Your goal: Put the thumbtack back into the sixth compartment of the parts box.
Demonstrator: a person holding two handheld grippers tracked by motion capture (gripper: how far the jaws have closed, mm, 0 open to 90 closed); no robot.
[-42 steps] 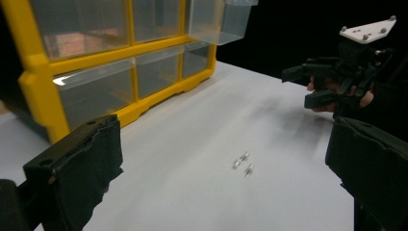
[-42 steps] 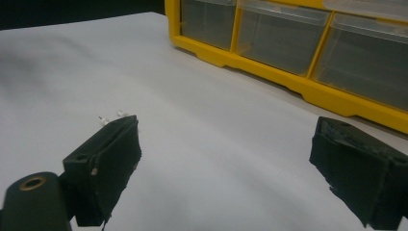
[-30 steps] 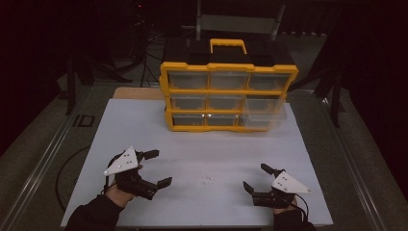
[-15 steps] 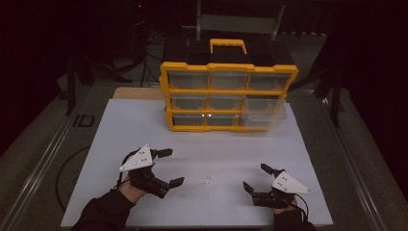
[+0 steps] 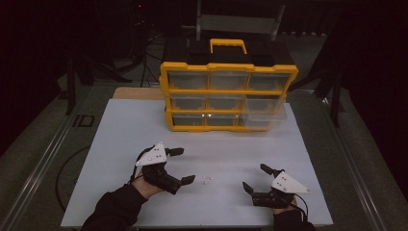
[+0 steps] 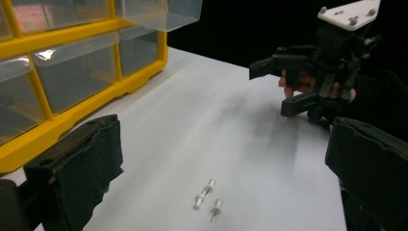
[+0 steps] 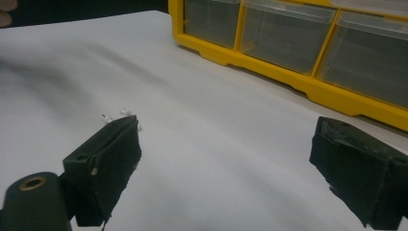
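On the white tabletop (image 5: 120, 144), three small glass fuses (image 6: 207, 196) lie just ahead of the left tool (image 5: 185, 165), its jaws spread wide; the right tool (image 5: 255, 178), also released, sits well apart.

The left gripper (image 5: 182, 165) hovers at the near left, jaws spread wide and pointing right, held by a dark-sleeved forearm. The right gripper (image 5: 255, 178) sits low at the near right, jaws wide apart, pointing left.
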